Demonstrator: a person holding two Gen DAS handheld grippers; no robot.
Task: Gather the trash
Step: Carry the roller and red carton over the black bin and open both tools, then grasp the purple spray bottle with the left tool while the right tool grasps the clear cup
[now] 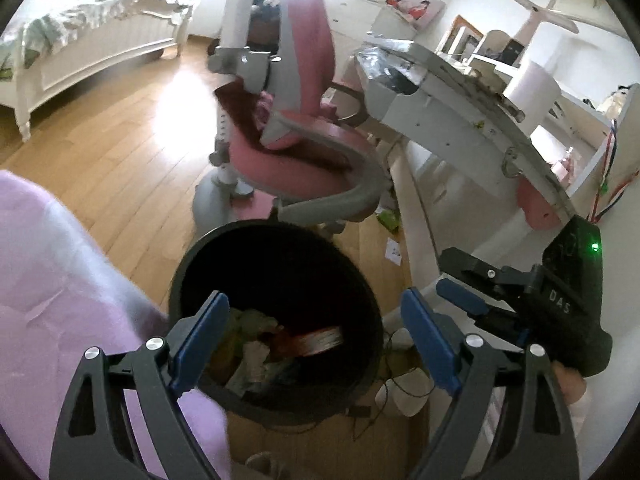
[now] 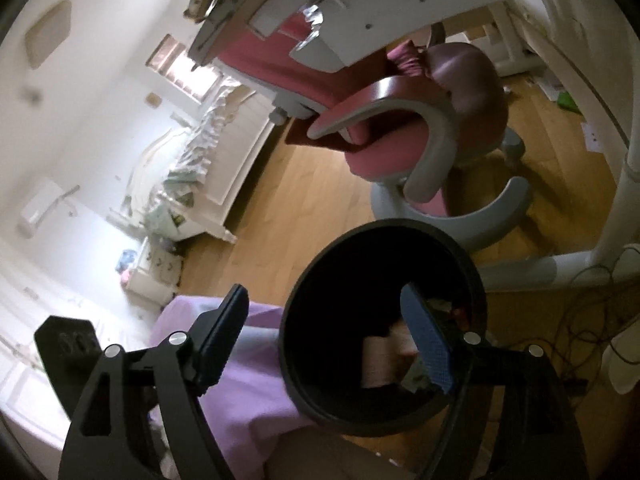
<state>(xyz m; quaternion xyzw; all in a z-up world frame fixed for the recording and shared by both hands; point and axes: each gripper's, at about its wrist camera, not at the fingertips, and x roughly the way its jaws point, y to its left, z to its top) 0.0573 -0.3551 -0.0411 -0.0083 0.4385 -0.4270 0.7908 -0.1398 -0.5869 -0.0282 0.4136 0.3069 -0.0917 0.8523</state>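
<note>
Our left gripper black-framed, blue pads, silver screws, our right gripper same, housing marked DAS, green LED

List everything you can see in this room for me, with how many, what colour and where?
bin: one, black, on the floor below both grippers, with mixed trash inside
chair: one, pink and grey, behind the bin, by the desk
desk: one, white, cluttered top, right of the chair
paper roll: one, white, on the desk
bed: one, white with a ruffled cover, far left by the wall
floor: wood, brown
scraps: a few, green and white, on the floor under the desk
cables: several, dark, on the floor right of the bin
purple cloth: one, lilac, left of the bin
left gripper: one, black with blue pads, open over the bin
right gripper: one, black with blue pads, open over the bin
</note>
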